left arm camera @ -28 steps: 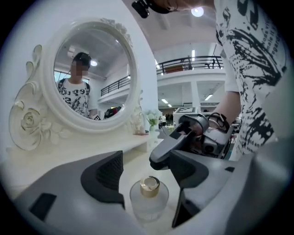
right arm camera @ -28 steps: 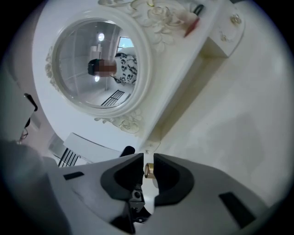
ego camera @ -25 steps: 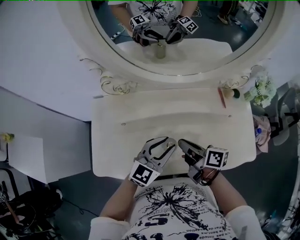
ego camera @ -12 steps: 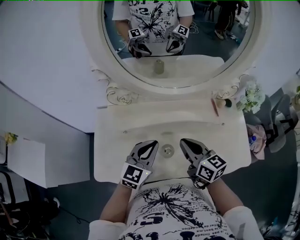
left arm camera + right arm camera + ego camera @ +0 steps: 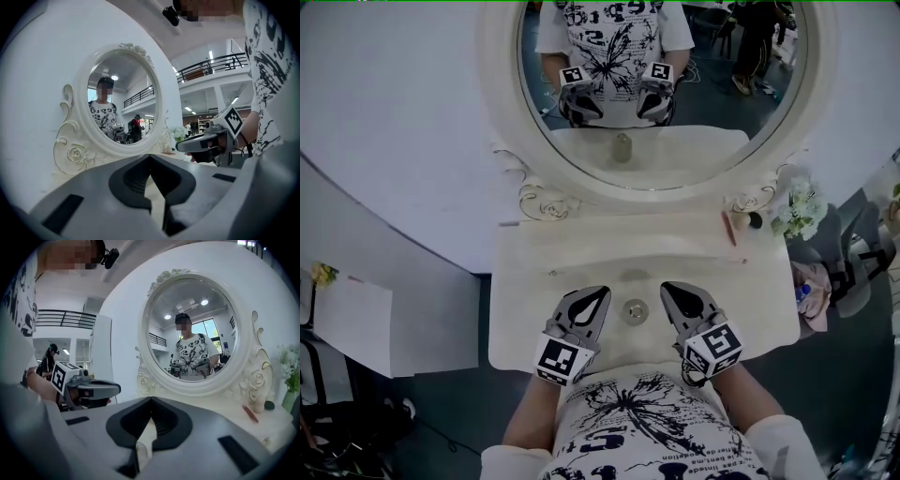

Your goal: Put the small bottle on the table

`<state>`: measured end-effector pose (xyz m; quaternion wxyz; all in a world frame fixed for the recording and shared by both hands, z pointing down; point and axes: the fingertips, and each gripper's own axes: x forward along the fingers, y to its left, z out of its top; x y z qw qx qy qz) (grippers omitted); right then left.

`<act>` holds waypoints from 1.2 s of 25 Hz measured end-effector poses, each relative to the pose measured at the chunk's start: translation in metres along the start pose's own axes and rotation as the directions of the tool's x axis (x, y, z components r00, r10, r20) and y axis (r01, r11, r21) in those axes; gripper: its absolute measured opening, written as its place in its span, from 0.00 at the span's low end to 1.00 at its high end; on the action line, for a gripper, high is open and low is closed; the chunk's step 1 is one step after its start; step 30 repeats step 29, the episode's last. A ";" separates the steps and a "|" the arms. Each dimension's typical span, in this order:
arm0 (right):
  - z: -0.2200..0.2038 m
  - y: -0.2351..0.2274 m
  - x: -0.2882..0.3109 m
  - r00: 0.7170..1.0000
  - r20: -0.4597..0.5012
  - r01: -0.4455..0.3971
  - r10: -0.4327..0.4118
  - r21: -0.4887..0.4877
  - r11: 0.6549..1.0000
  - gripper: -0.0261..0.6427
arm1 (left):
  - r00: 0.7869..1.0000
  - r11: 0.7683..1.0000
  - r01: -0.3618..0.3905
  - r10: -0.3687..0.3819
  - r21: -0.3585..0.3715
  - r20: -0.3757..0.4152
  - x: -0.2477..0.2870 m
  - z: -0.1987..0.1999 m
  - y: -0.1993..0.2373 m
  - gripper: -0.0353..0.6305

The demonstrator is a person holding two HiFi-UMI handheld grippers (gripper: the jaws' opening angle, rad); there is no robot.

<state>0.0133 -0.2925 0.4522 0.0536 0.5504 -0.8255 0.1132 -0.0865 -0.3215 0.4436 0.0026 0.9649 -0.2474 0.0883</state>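
Note:
The small bottle stands upright on the white dressing table, seen from above as a round silvery cap; the mirror shows it too. My left gripper lies just left of the bottle, shut and empty, apart from it. Just right of the bottle sits my right gripper, also shut and empty. In the left gripper view the jaws meet with nothing between them, and the right gripper shows beyond. The right gripper view has its jaws shut, with the left gripper at the left.
An oval mirror in an ornate white frame stands at the table's back. At the back right lie a red stick, a small dark item and white flowers. The table's front edge is under my grippers.
The grippers were together at the bottle, the left one open. They have drawn apart to either side, the left jaws have shut, and the bottle now stands free between them.

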 end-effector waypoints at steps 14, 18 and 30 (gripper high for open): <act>-0.006 -0.001 -0.004 0.999 -0.013 0.052 -0.053 -0.047 0.998 0.06 | 0.999 0.999 -0.033 0.033 0.006 -0.017 0.001 -0.003 -0.003 0.08; -0.003 0.001 -0.005 0.999 0.003 0.049 -0.049 -0.044 0.998 0.06 | 0.999 0.999 -0.039 0.039 0.012 -0.015 -0.001 -0.002 -0.007 0.08; 0.000 0.006 -0.009 0.999 0.017 0.044 -0.044 -0.033 0.998 0.06 | 0.999 0.999 -0.047 0.047 0.009 0.004 -0.005 0.004 -0.014 0.08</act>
